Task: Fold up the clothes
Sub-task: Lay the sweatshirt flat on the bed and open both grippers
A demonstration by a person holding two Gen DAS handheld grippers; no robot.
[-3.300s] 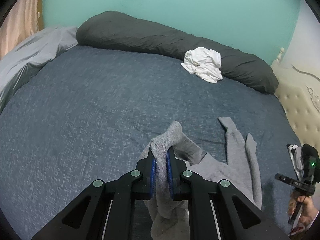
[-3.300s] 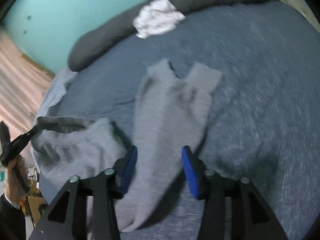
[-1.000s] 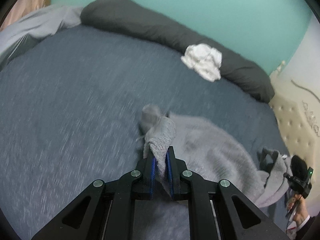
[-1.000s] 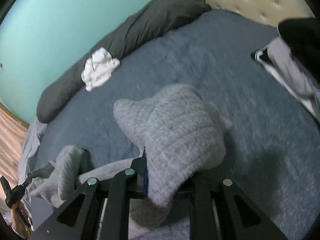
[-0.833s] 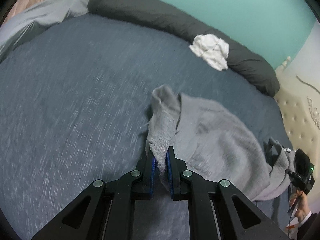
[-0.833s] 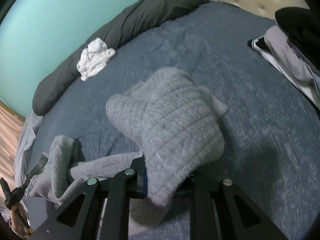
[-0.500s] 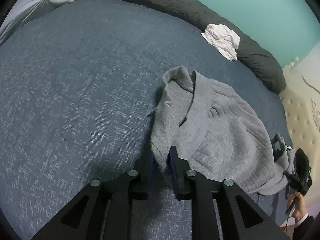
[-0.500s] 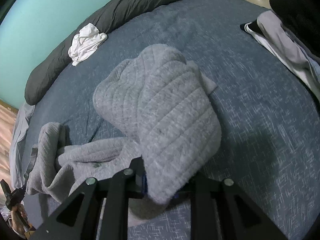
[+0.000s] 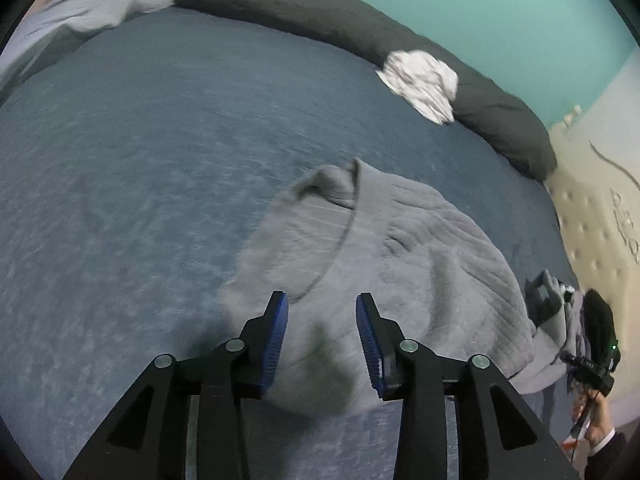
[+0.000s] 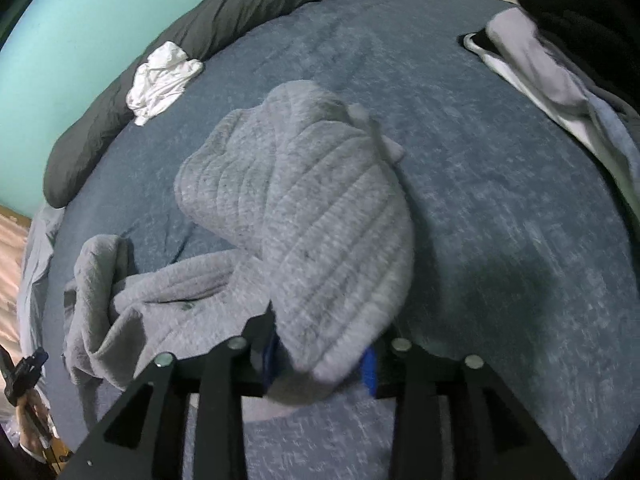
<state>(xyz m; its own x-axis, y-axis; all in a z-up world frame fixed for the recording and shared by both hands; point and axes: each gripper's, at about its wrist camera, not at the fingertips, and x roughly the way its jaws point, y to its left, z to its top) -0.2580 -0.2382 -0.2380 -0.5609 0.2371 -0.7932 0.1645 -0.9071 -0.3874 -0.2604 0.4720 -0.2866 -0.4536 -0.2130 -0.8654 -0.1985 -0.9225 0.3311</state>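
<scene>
A grey ribbed knit garment (image 9: 384, 264) lies spread on the blue bed cover (image 9: 140, 168). My left gripper (image 9: 322, 336) is open just above its near edge, holding nothing. In the right wrist view the same garment (image 10: 304, 208) is bunched and draped over my right gripper (image 10: 320, 360). The right jaws have parted, and the cloth still lies between them and hides their tips. The right gripper (image 9: 544, 296) also shows at the garment's far right edge in the left wrist view.
A crumpled white cloth (image 9: 420, 80) rests against a long dark grey bolster (image 9: 320, 28) at the wall; it also shows in the right wrist view (image 10: 160, 80). A pile of clothes (image 10: 560, 64) lies at the bed's right. A tufted headboard (image 9: 592, 216) stands right.
My left gripper has opened and let go of the garment, which now lies flat. My right gripper's jaws have spread apart under the draped cloth. The garment was lowered onto the bed.
</scene>
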